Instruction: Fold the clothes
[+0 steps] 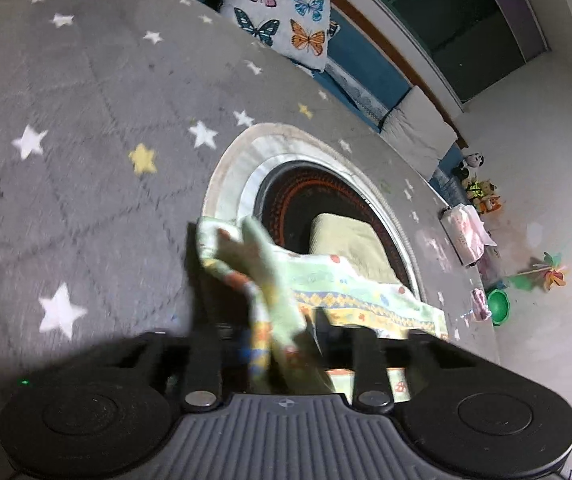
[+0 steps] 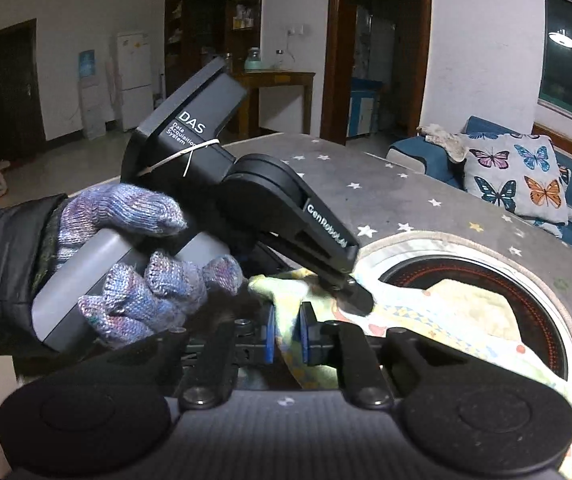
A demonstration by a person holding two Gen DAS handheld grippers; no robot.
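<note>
Your right tongs [image 2: 286,338] are clamped on a fold of the cloth [image 2: 438,320], blue pads [image 2: 270,334] pressed against the fabric on both sides. Your left tongs [image 1: 286,344] also grip the cloth [image 1: 326,288]: bunched fabric rises between the fingers, blurred, so the pad contact itself is unclear. In the right view your gloved left hand [image 2: 141,264] holds the left tongs [image 2: 350,292], whose tip sits on the cloth just ahead of the right pads. The cloth is pale green with a patterned border, draped from both tongs out over the round hotplate [image 1: 298,196] set in the counter [image 1: 85,120]. A folded yellow towel [image 1: 350,240] lies on the hotplate beyond it. Farther off, a butterfly pillow [image 1: 281,20] sits on the sofa [image 1: 366,68].
</note>
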